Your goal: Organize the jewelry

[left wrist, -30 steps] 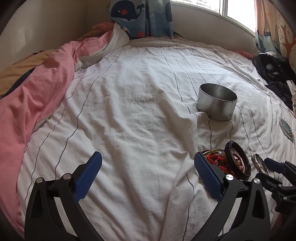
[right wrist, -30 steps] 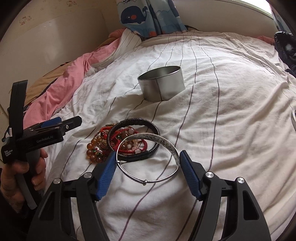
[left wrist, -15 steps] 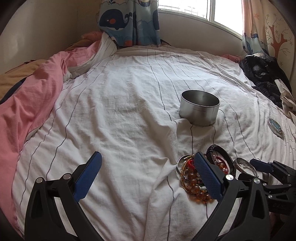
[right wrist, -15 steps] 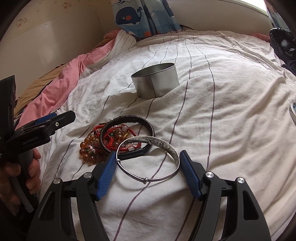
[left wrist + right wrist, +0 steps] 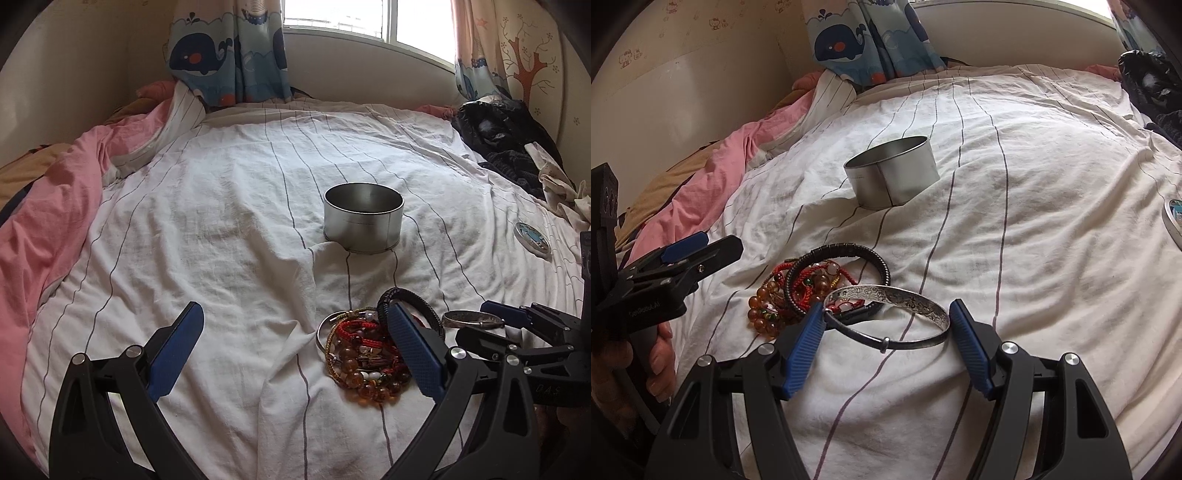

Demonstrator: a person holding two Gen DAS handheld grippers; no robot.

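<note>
The right tool (image 5: 886,334) stands spread, its blue pads flanking the silver bangle (image 5: 908,306) without clearly pressing it. The bangle lies flat on the bed's striped sheet (image 5: 1052,240), its width running across between the pads and its far-left edge resting on the black braided bracelet (image 5: 849,251) and the beaded bracelet pile (image 5: 768,306). Broad bare sheet opens rightward and toward the open metal tin (image 5: 892,177) farther up the bed. The left tool (image 5: 291,347) is spread over bare sheet, just left of the pile.
</note>
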